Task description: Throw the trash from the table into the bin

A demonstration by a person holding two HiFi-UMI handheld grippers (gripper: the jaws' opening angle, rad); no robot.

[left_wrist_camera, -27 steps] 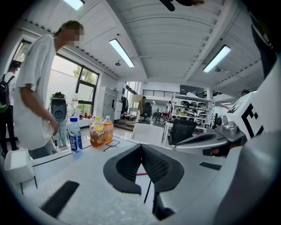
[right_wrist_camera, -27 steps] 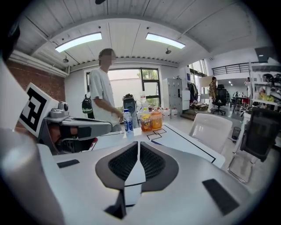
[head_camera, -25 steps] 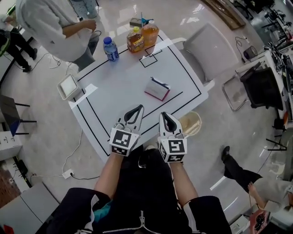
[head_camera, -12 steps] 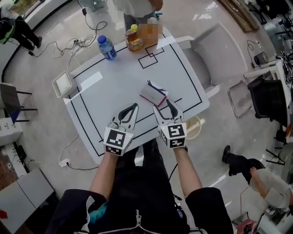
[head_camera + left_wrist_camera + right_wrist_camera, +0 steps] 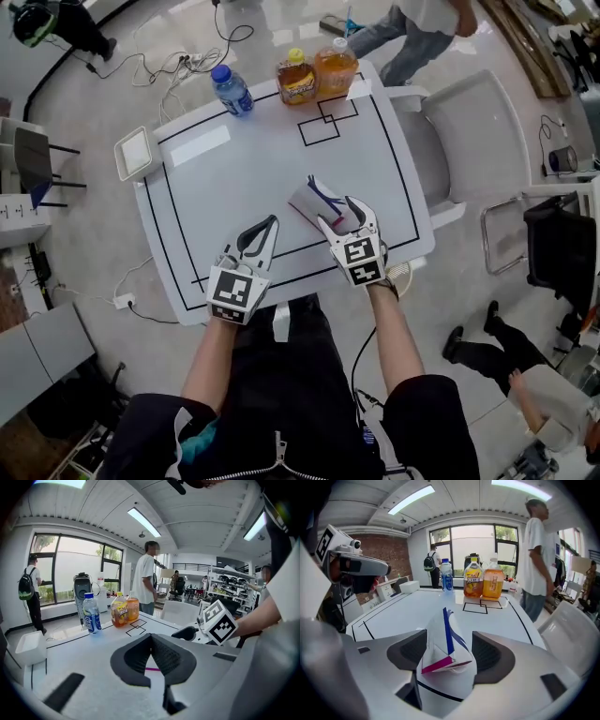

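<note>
1. Trash item: one flattened paper carton [image 5: 314, 199], white with blue and magenta stripes. It lies on the table [image 5: 234, 178], toward the table's near right edge.
2. Right gripper [image 5: 339, 214]: jaws opening and set either side of the carton's creased end. The right gripper view shows the carton between the pads, with no pad pressing on it yet.
3. Left gripper [image 5: 270, 225]: jaws closed on nothing, hovering over the table's near edge.
4. Handling estimate: the carton looks light, thin-walled and already crushed. It should give under pressure rather than resist. The coated surface may be slick. Best hold is probably across the folded ridge at the near end, where the layers are doubled. A hard squeeze matters little, since it is trash.
5. Count on the table: one carton, one water bottle [image 5: 230, 89], two orange drink bottles [image 5: 296, 77], and one white tray [image 5: 137, 153] at the table's left corner.
6. Bin [image 5: 401, 274]: one, partly visible on the floor just off the table's near right corner.
</note>
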